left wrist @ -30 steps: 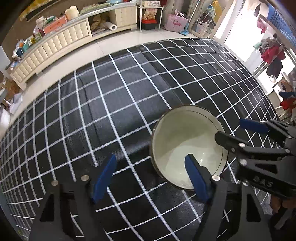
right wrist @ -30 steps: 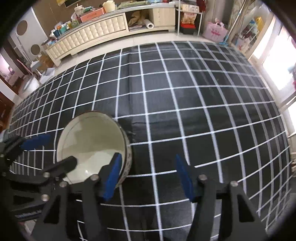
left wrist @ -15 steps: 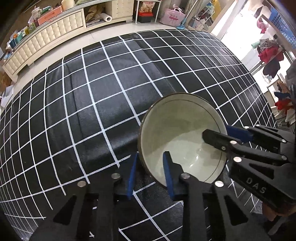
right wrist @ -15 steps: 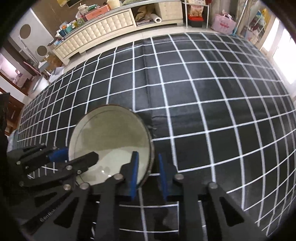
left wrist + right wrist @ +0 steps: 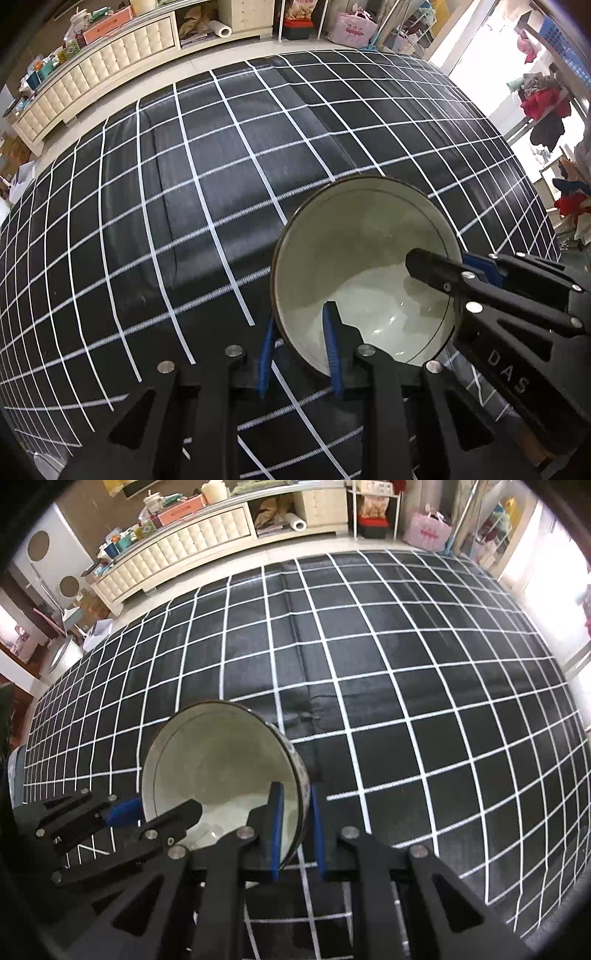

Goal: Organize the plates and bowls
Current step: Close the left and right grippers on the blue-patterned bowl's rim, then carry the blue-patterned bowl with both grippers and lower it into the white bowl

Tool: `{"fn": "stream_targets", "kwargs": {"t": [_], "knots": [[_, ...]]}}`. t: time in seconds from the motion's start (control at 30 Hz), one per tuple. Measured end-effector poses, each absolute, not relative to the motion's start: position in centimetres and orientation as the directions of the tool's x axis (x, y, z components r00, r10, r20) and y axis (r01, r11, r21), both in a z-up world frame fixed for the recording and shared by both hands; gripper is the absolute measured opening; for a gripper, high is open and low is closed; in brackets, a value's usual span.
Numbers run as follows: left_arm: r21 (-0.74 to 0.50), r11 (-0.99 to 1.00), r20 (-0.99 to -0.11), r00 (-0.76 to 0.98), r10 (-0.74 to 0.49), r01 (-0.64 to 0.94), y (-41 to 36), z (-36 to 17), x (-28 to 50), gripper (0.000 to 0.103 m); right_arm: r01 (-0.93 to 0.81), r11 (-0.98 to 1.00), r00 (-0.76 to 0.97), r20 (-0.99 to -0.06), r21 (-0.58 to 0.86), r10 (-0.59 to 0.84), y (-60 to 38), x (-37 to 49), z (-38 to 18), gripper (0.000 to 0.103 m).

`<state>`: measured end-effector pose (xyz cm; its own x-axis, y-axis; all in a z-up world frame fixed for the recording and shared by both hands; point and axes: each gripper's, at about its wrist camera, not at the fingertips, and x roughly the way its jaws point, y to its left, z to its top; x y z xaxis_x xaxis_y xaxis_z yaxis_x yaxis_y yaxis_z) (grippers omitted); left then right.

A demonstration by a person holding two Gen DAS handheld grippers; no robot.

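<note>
Bowl (image 5: 364,258) is sitting on the black grid-patterned cloth (image 5: 184,206) covering the surface, toward the edge nearest me. I am pinching its rim with both tools: my left tool (image 5: 300,352) is clamping the near-left wall, one blue pad inside and one outside, and my right tool (image 5: 297,832) is clamping the opposite wall the same way. Both sets of jaws have just been closing onto the rim. Beyond the far edge, a cream cabinet (image 5: 184,542) is standing along the wall.
</note>
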<state>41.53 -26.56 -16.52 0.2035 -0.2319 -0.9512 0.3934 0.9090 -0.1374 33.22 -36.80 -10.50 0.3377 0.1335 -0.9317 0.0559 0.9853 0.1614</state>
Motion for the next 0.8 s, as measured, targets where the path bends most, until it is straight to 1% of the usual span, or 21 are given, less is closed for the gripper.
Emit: {"fn": "stream_targets", "kwargs": {"t": [0.13,0.2,0.57,0.8], "knots": [[-0.137,0.915,-0.948,0.218,-0.232,0.378,-25.8,-15.8,40.5,0.022,0.070,0.975,0.311,-0.933,0.210,0.179,-37.1,32.3,-10.8,0.016],[-0.148,0.917,-0.944,0.222,-0.242,0.371,-25.1,-15.1,39.8,0.022,0.068,0.974,0.310,-0.933,0.215,0.185,-36.9,31.6,-10.6,0.016],[-0.116,0.921,-0.941,0.254,-0.221,0.372,-21.8,-12.4,35.8,0.022,0.063,0.969,0.327,-0.922,0.239,0.207,-33.9,29.3,-8.9,0.016],[-0.105,0.929,-0.933,0.287,-0.215,0.354,-19.2,-10.4,32.8,0.022,0.021,0.972,0.349,-0.912,0.235,0.213,-31.8,27.1,-6.7,0.016]]}}
